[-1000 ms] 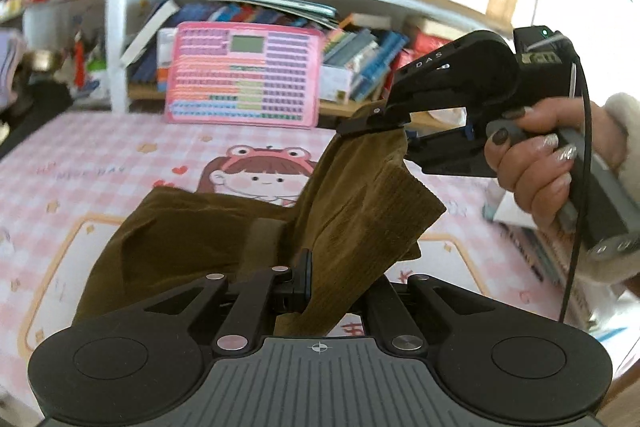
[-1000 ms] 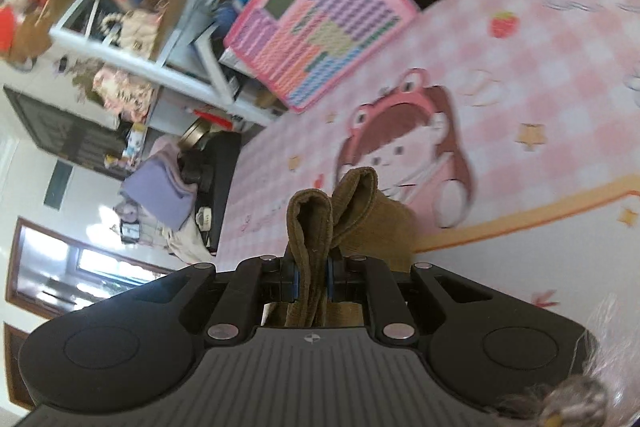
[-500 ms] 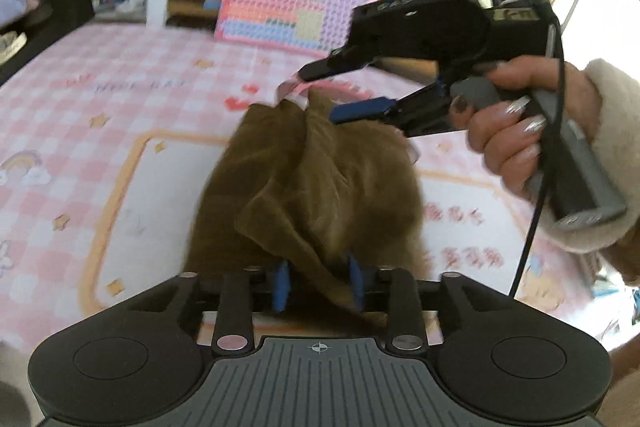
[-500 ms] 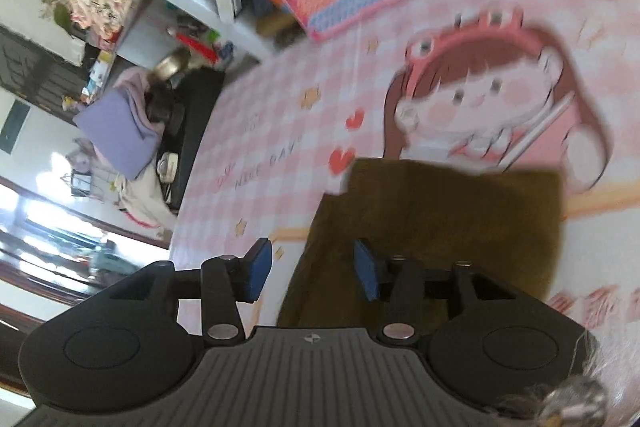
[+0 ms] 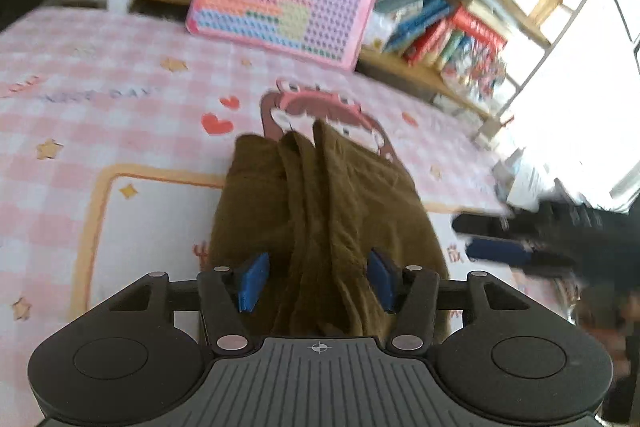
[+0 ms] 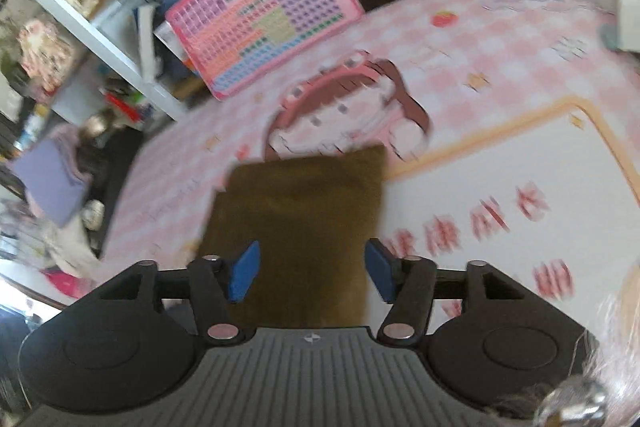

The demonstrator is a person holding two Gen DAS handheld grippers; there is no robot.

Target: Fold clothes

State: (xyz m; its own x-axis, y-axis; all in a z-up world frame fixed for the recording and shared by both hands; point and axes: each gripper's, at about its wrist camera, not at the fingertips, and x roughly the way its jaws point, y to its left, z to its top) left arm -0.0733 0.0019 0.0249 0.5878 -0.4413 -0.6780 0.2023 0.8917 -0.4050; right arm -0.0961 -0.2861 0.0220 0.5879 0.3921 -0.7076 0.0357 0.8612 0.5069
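Olive-brown garment (image 5: 320,211), plain, no print. Pink-and-white checked mat (image 5: 100,67) with red hearts, tan stars, cartoon girl in pink and brown, cream panel edged orange, red lettering at 4 o'clock. Pink board (image 6: 264,7) at 12 o'clock, gridded purple, orange, blue, green. Black grippers, blue pads (image 5: 252,281).

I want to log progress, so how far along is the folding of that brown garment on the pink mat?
Done: the brown garment lies folded over on the pink mat. In hand: nothing. The left gripper and right gripper are both opening, their pads clear of the cloth. Left: the top layer still bunches in ridges in the left view, so it probably needs smoothing or another fold.
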